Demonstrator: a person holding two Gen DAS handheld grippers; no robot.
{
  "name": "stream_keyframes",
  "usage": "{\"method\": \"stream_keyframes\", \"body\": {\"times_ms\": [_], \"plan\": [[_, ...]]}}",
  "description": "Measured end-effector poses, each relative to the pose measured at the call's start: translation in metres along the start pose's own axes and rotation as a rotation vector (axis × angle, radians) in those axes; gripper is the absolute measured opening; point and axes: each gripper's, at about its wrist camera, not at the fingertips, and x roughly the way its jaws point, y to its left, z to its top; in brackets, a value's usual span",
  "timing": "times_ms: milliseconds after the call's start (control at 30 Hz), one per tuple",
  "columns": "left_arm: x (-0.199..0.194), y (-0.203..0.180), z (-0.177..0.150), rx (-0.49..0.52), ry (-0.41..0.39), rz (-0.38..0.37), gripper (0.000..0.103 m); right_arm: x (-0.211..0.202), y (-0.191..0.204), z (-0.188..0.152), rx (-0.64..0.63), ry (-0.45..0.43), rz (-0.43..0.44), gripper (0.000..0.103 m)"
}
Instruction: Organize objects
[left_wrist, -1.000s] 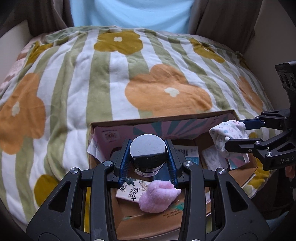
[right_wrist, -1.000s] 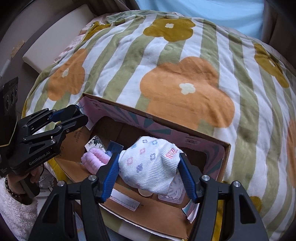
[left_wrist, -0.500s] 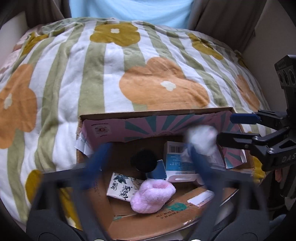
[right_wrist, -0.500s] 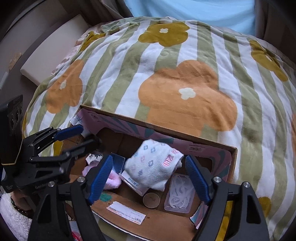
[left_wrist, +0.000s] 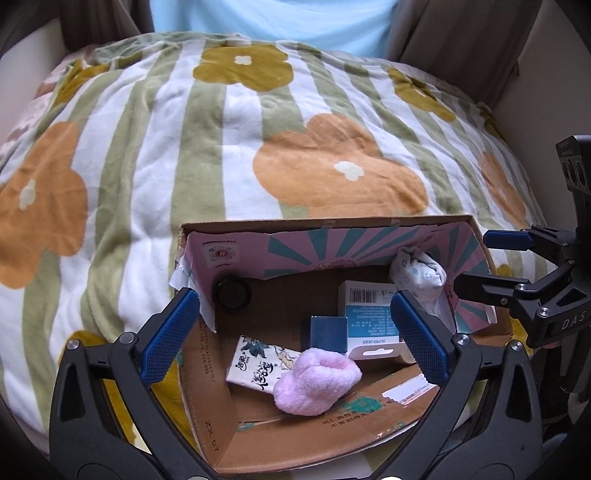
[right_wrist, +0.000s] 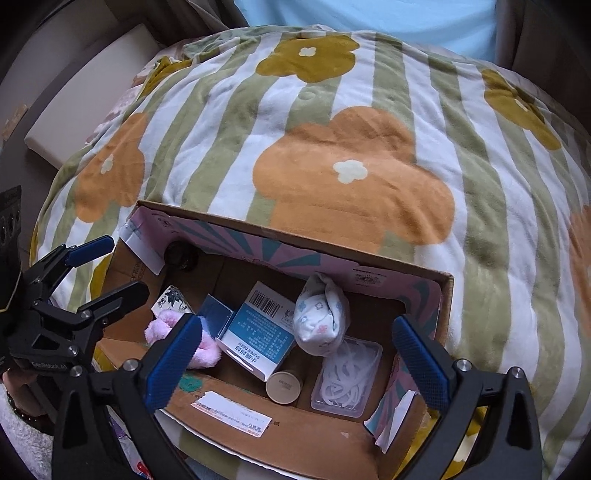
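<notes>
An open cardboard box (left_wrist: 325, 223) (right_wrist: 424, 275) lies on the bed. Inside it are a dark round jar (left_wrist: 232, 295) (right_wrist: 181, 254) in the far left corner, a white flowered sock (left_wrist: 417, 271) (right_wrist: 321, 314), a pink fuzzy sock (left_wrist: 314, 380) (right_wrist: 168, 328), a blue and white carton (left_wrist: 365, 306) (right_wrist: 258, 328), a tissue pack (left_wrist: 258, 363), a small dark blue box (left_wrist: 325, 332), a tan-capped tube (right_wrist: 283, 386) and a clear case of white loops (right_wrist: 347, 373). My left gripper (left_wrist: 295, 336) (right_wrist: 110, 266) is open and empty above the box. My right gripper (right_wrist: 295, 362) (left_wrist: 476, 262) is open and empty too.
A striped blanket with orange and mustard flowers (left_wrist: 258, 147) (right_wrist: 332, 147) covers the bed beyond the box. A cream headboard or wall panel (right_wrist: 74, 107) is at the far left. Curtains (left_wrist: 461, 33) hang at the back.
My left gripper let go of the dark jar, which now lies in the box's far left corner. My right gripper let go of the flowered sock, which now lies in the box. Both pulled back.
</notes>
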Motion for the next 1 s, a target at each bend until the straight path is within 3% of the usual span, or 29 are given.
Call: {"method": "stream_keyframes", "body": {"times_ms": [267,433,667,1000], "plan": [[-0.023,-0.006,0.021,-0.016,-0.007,0.017,0.103,-0.020,-0.002,0.008,0.068,-0.016,-0.024,0.103],[-0.053,-0.019,0.047,-0.022,-0.036,0.040,0.103,-0.052,0.001,0.015,0.117,-0.070,-0.108,0.103],[-0.101,-0.026,0.079,-0.013,-0.079,0.062,0.103,-0.101,-0.002,0.028,0.189,-0.136,-0.155,0.103],[-0.134,-0.029,0.083,-0.012,-0.116,0.114,0.103,-0.144,0.007,0.035,0.204,-0.203,-0.194,0.103]]}}
